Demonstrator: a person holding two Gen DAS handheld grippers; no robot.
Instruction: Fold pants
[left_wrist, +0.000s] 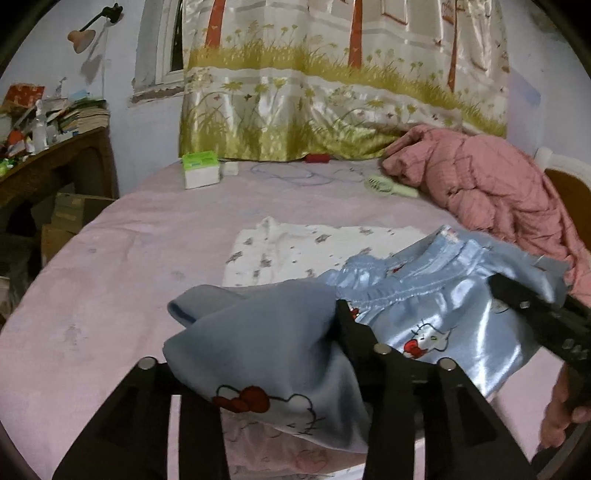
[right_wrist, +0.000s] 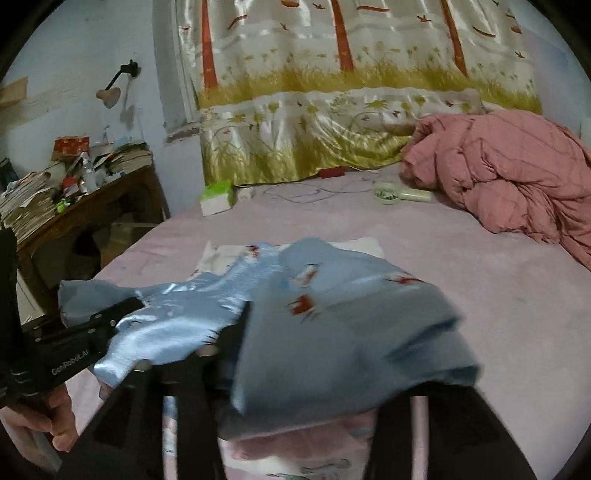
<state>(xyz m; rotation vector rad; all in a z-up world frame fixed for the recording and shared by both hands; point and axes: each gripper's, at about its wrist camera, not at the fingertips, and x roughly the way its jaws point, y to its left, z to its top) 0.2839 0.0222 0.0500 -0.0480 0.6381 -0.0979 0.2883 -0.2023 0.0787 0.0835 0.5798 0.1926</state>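
Light blue satin pants (left_wrist: 424, 314) printed with a cartoon cat and red bows lie bunched on the pink bed sheet (left_wrist: 110, 277). My left gripper (left_wrist: 266, 332) has its jaws apart. One fold of the pants drapes over its left finger and hides it, while the right fingertip (left_wrist: 345, 314) shows bare. In the right wrist view the pants (right_wrist: 332, 314) hang blurred over my right gripper (right_wrist: 295, 350), whose jaws also stand apart under the cloth. Each gripper shows in the other's view: the right gripper (left_wrist: 535, 317) and the left gripper (right_wrist: 92, 325), both at the waistband edge.
A folded white printed garment (left_wrist: 295, 251) lies just behind the pants. Further back are a crumpled pink quilt (left_wrist: 480, 184), a green hand fan (left_wrist: 391, 184), a tissue box (left_wrist: 201, 170) and a cable. A cluttered wooden desk (left_wrist: 55, 155) stands left of the bed.
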